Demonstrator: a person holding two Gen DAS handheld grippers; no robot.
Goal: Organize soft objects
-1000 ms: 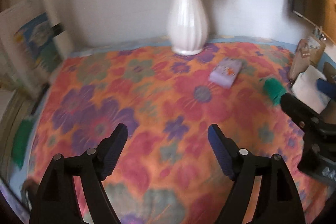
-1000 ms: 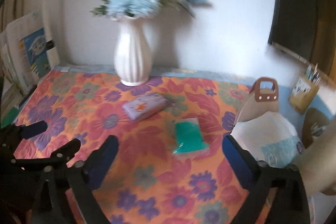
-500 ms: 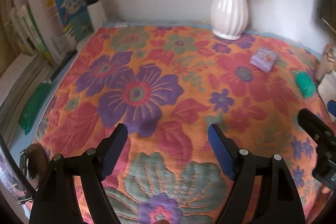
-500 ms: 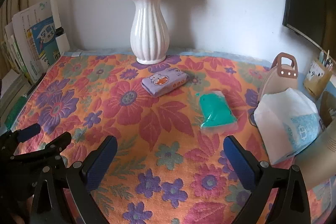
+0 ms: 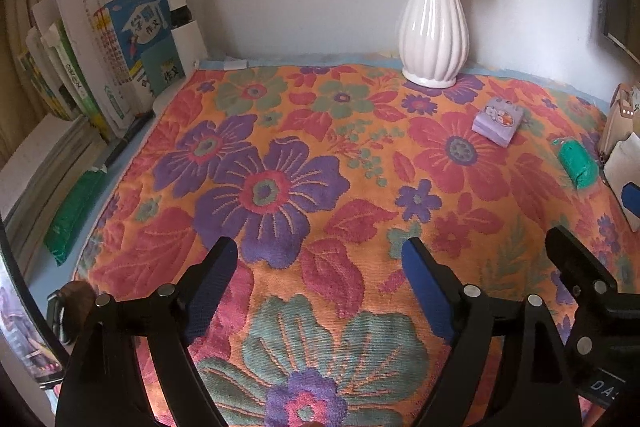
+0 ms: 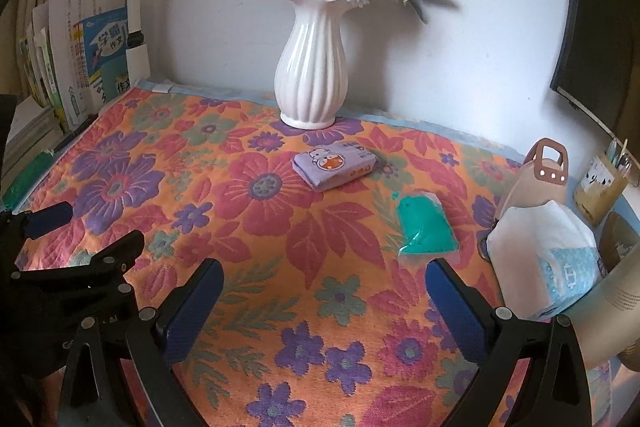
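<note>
Your left tool (image 5: 316,287) has just been opening: jaws wide, nothing between them, hanging over bare floral orange-red woven cloth (image 5: 280,155) on the worktop; your right tool (image 6: 324,303) is also spread wide and empty. The soft things lie apart on the cloth: a lilac plastic tissue pack with a cartoon cat print (image 6: 335,165) flat, just in front of the white ribbed ceramic vase (image 6: 311,67); a crumpled teal item in a clear wrapper (image 6: 426,227) right of it, just beyond your right tool's right finger. A white-and-blue soft tissue package (image 6: 548,259) sits at the right edge.
</note>
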